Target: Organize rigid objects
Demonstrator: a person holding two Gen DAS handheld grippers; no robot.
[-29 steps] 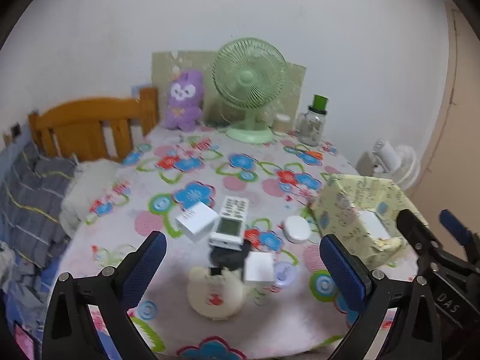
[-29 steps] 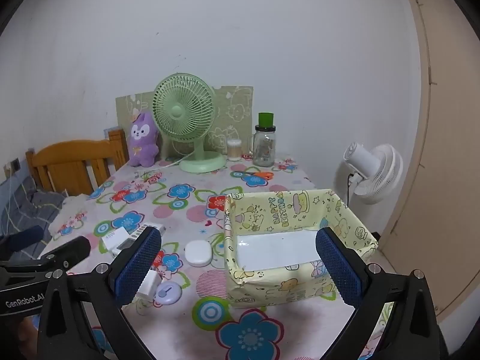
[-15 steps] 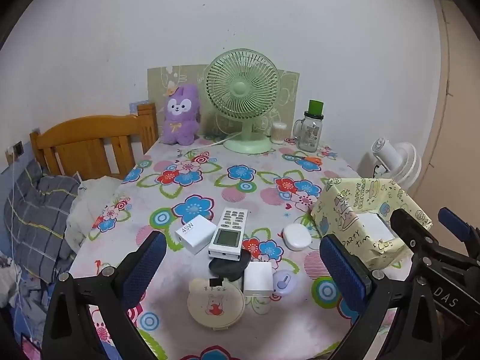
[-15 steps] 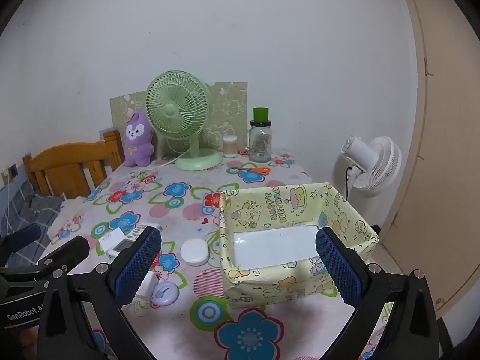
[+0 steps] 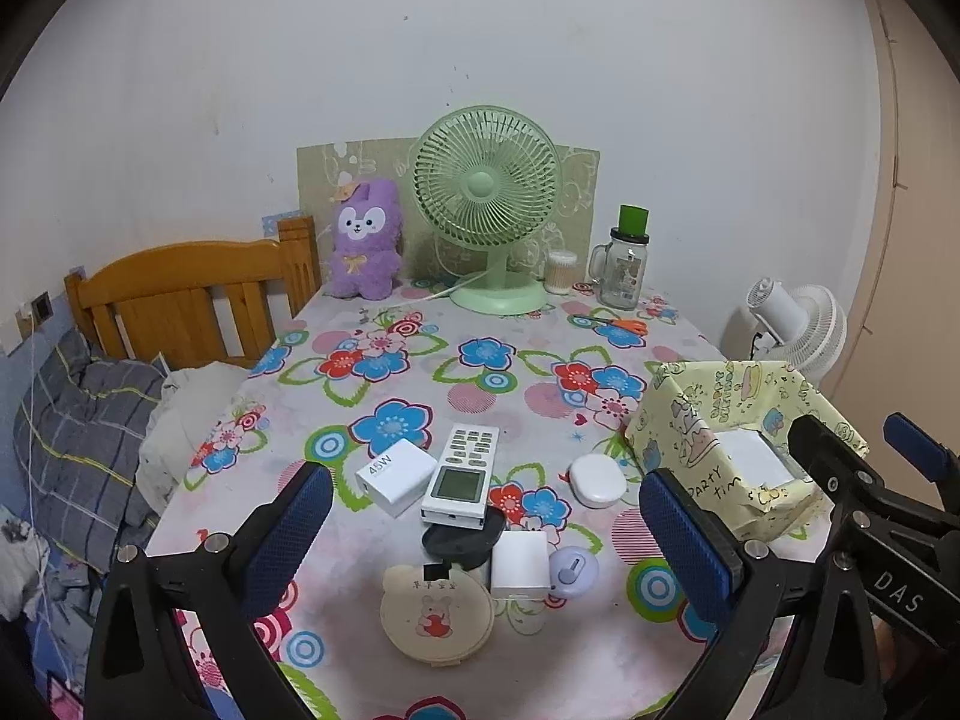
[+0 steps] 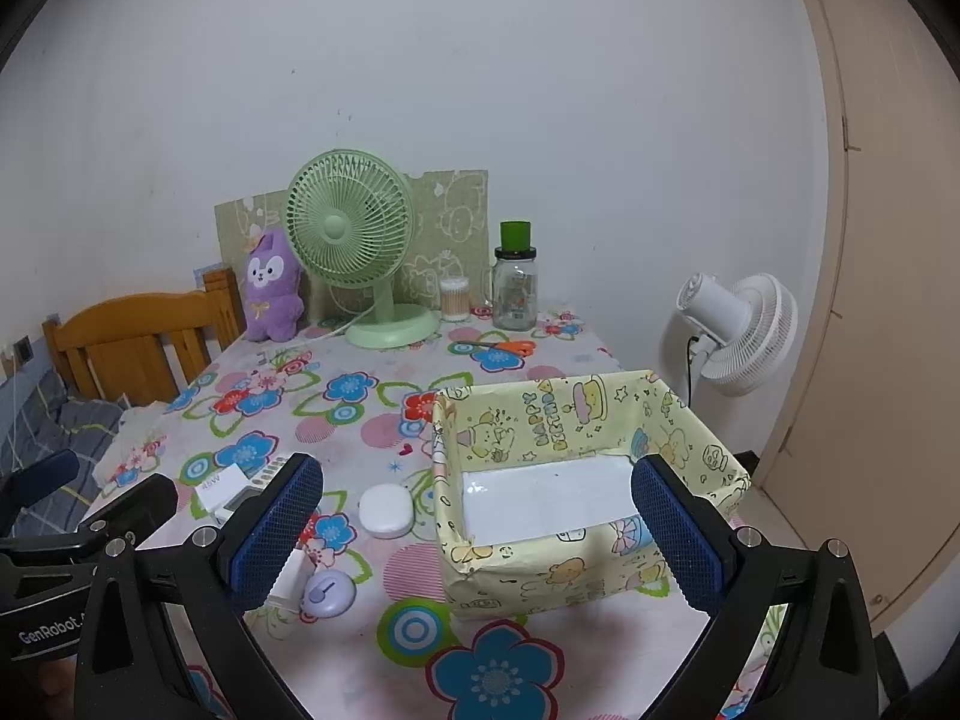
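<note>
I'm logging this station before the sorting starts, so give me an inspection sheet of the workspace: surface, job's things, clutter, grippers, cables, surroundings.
Surface: table under a flowered cloth.
Job's things: remote control, its near end on a black disc; 45W charger; white plug cube; lilac round gadget; round bear compact; white oval case. Yellow paper box is empty.
Clutter: green desk fan, purple plush, glass jar, cotton-swab tub, orange scissors.
Grippers: left gripper and right gripper open, holding nothing.
Cables: fan cord lies on the cloth.
Surroundings: wooden headboard, bedding, white floor fan, door.
</note>
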